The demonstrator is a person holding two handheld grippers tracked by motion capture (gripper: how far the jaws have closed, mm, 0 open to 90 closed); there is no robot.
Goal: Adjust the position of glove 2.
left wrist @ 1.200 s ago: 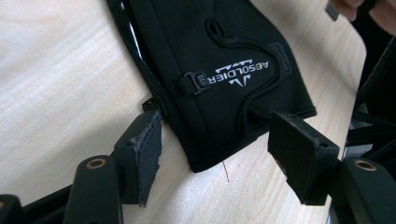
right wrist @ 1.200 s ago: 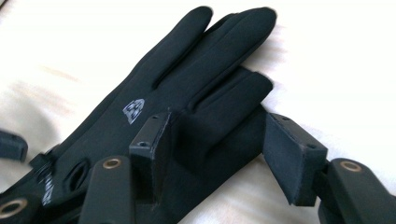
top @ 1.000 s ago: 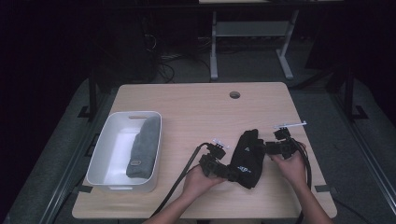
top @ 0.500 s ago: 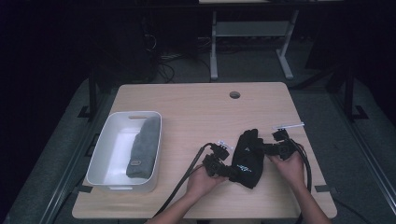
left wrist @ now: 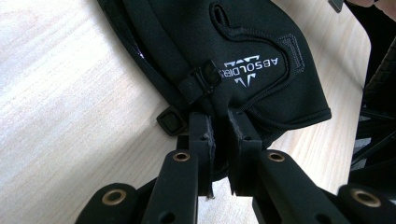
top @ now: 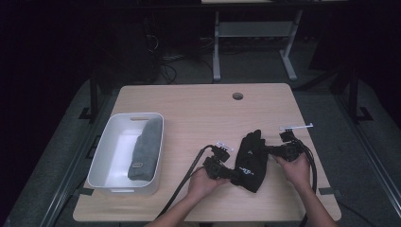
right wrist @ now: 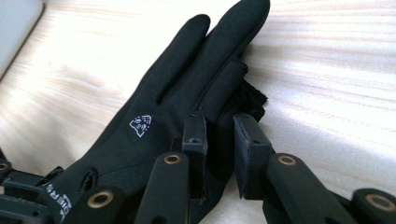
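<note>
My left gripper [left wrist: 219, 128] pinches the black fabric glove [top: 251, 159] at its cuff, seven o'clock; my right gripper [right wrist: 219, 133] pinches its three o'clock edge. Its print reads "ABSOL".

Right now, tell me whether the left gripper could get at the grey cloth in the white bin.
Probably not yet: the left gripper is clamped on the black glove. The bare table toward the grey cloth in the open-topped white bin looks unobstructed.

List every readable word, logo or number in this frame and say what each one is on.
"ABSOLDIR", upside down and cut off by a clip, white print near the cuff of the black glove.
"IER" plus a partial letter, the same print's end, seen in the right gripper view.
Small white emblem on the glove's back: no legible letters.
Grey cloth's tag: too small.
</note>
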